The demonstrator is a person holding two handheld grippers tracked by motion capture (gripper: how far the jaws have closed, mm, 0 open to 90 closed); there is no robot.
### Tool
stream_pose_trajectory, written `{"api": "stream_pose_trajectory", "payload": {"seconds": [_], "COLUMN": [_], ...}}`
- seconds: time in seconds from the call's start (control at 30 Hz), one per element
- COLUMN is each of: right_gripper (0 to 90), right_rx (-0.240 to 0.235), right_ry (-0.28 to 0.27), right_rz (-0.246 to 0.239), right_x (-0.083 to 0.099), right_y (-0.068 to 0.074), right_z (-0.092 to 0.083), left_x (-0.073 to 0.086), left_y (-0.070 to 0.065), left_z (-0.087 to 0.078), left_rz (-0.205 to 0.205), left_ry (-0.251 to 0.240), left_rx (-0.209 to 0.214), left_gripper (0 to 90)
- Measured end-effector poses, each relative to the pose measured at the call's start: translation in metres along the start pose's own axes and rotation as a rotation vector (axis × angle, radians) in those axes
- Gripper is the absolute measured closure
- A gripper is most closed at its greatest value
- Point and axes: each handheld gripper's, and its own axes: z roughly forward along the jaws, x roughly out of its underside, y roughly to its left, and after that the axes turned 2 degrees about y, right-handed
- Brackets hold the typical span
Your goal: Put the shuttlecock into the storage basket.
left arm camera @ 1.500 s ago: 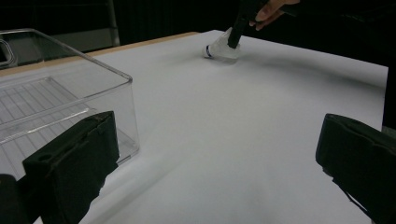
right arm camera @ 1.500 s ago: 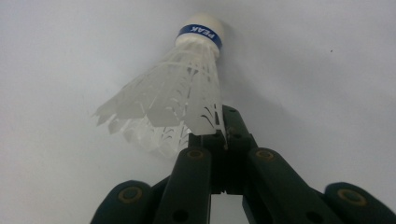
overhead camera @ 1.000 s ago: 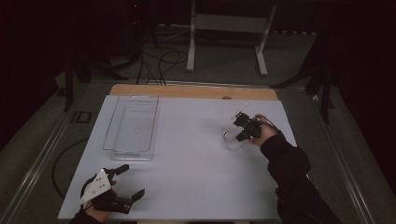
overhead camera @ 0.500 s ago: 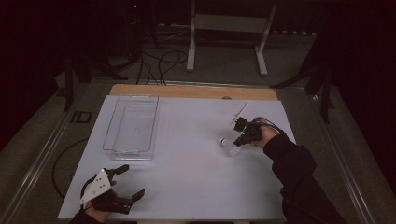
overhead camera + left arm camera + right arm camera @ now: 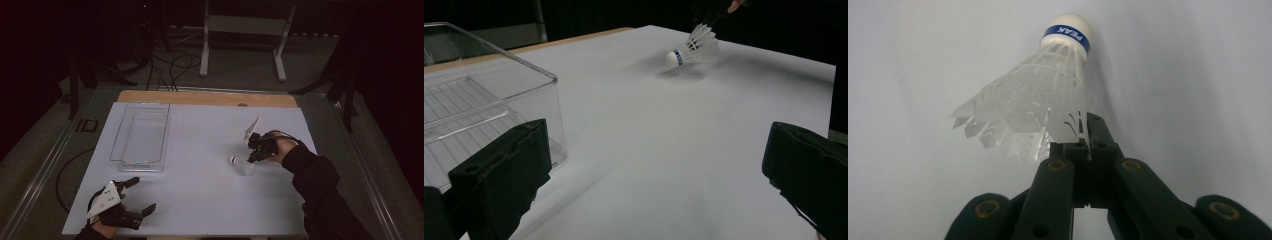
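Right gripper view: the right gripper point(image 5: 1087, 145), jaws pinching the shuttlecock point(image 5: 1035, 107) by its skirt edge (a thin hold), should lift it slowly.

matt white table point(image 5: 200, 165), clear glossy plastic tray point(image 5: 142, 137)

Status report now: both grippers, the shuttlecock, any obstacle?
Right gripper shut on shuttlecock skirt edge. Left gripper open, idle. Path to clear bin unobstructed.
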Motion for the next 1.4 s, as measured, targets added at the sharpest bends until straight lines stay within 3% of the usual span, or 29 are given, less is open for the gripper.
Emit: {"api": "stream_pose_trajectory", "payload": {"seconds": [0.33,0.53,0.7,0.93,1.13,1.4], "right_gripper": [90.0,90.0,90.0,90.0,90.0,90.0], "right_rx": [-0.034,-0.027,-0.019,-0.050,-0.066,-0.072], "right_ry": [0.006,0.011,0.003,-0.008,-0.030,-0.036], "right_rz": [-0.077,-0.122,-0.169,-0.198,-0.217,-0.241], "right_x": [-0.006,-0.008,-0.011,-0.019,-0.025,-0.030], "right_y": [0.013,0.018,0.025,0.035,0.043,0.051], "right_z": [-0.002,0.000,-0.001,-0.005,-0.007,-0.012], "left_x": [-0.003,-0.006,-0.009,-0.017,-0.031,-0.065], "left_y": [-0.001,-0.003,-0.005,-0.006,-0.006,-0.009], "left_z": [0.001,0.002,0.005,0.008,0.006,0.008], "left_rz": [-0.009,0.002,0.019,0.046,0.073,0.140], "left_ry": [0.006,0.026,0.084,0.146,0.195,0.253], "left_rx": [0.023,0.044,0.073,0.109,0.145,0.226], "left_gripper": [0.1,0.1,0.1,0.1,0.1,0.1]}}
